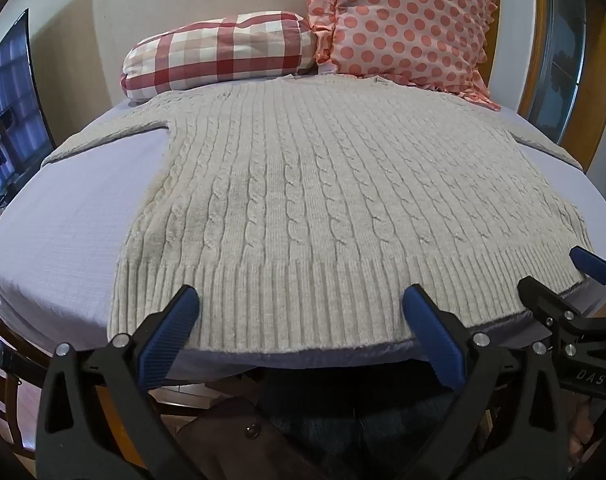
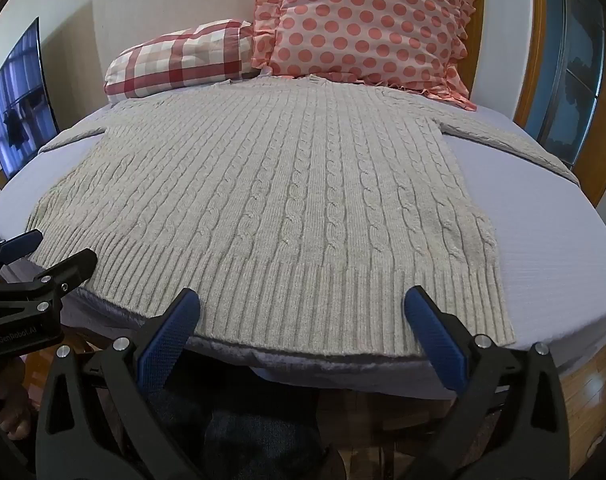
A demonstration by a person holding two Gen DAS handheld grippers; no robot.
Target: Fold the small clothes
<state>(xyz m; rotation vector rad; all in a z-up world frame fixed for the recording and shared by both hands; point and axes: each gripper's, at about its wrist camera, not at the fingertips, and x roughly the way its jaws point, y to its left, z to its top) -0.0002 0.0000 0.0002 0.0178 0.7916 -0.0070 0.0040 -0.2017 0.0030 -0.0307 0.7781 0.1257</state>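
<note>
**Sweater flat, both grippers spread wide**

The cable-knit sweater (image 1: pixel 303 184) lies flat on the bed (image 1: pixel 63 220), hem at the near edge. Left gripper (image 1: pixel 301 300) and right gripper (image 2: pixel 303 300) hover at the hem, fingers wide, holding nothing.

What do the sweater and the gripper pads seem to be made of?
Sweater: soft cream knit, probably wool or acrylic; cable twists and a ribbed hem show. Pads: blue, matte, likely rubber; a fine grip texture covers them.
</note>
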